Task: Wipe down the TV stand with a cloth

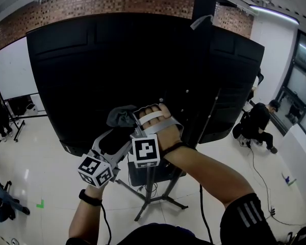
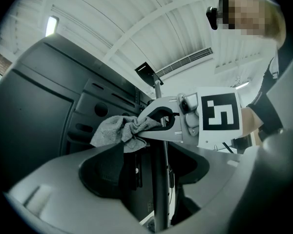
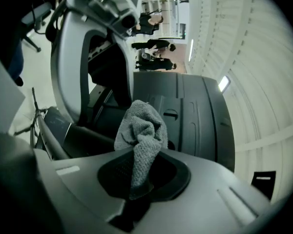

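Crumpled grey terry cloth: clamped in right gripper, close to black metal TV stand pole; contact unclear. Left gripper: jaws apart, empty. Step: likely approach. Next: press cloth on, stroke along pole.

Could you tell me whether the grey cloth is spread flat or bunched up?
Bunched up: the grey terry cloth stands as a crumpled wad, its lower end pinched in the right gripper, whose jaws are shut.

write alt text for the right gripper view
A grey cloth is clamped in the right gripper's jaws and bunches up above them. Behind it is the dark ribbed back of a TV, with white ceiling beyond.
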`<control>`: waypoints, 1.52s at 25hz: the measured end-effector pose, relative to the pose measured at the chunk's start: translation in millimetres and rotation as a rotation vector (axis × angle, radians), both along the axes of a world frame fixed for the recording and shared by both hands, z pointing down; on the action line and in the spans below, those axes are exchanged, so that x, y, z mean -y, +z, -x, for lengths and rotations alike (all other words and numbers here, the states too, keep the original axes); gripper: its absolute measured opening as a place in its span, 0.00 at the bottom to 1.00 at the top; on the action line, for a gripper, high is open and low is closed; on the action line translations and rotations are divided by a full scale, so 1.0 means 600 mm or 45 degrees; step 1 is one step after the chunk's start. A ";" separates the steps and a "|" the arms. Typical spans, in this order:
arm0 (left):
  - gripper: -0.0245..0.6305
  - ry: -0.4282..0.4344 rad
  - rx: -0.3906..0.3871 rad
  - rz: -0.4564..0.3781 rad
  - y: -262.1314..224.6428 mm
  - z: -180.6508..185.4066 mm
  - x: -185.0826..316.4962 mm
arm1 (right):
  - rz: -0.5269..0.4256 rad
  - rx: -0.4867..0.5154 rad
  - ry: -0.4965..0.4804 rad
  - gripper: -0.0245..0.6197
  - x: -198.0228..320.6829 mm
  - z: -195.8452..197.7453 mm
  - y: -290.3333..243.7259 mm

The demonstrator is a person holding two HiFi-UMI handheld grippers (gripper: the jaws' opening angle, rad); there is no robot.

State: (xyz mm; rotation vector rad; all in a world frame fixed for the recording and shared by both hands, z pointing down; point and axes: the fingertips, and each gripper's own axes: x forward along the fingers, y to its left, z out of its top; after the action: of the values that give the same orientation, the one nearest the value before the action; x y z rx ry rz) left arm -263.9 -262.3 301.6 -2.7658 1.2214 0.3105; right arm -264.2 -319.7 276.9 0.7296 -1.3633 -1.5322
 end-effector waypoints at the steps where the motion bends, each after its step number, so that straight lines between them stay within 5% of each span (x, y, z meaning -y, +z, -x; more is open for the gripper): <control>1: 0.51 0.002 0.001 -0.001 0.000 -0.001 -0.002 | 0.052 0.072 -0.033 0.08 -0.009 0.000 -0.002; 6: 0.51 -0.004 0.008 -0.013 -0.012 -0.006 -0.010 | 0.389 0.544 -0.224 0.08 -0.063 -0.012 -0.042; 10: 0.51 0.002 0.025 -0.050 -0.037 -0.030 -0.023 | 0.439 0.700 -0.316 0.08 -0.083 -0.053 -0.090; 20: 0.51 0.013 0.044 -0.154 -0.119 -0.107 -0.045 | 0.288 0.740 -0.338 0.08 -0.060 -0.169 -0.203; 38: 0.51 -0.093 0.070 -0.087 -0.102 -0.167 -0.021 | 0.470 0.828 -0.397 0.08 -0.004 -0.216 -0.137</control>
State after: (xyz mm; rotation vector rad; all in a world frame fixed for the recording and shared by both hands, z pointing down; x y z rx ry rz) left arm -163.5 -249.9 240.5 -2.6468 1.2702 0.2629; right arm -134.4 -317.5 194.5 0.8417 -2.2632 -1.2511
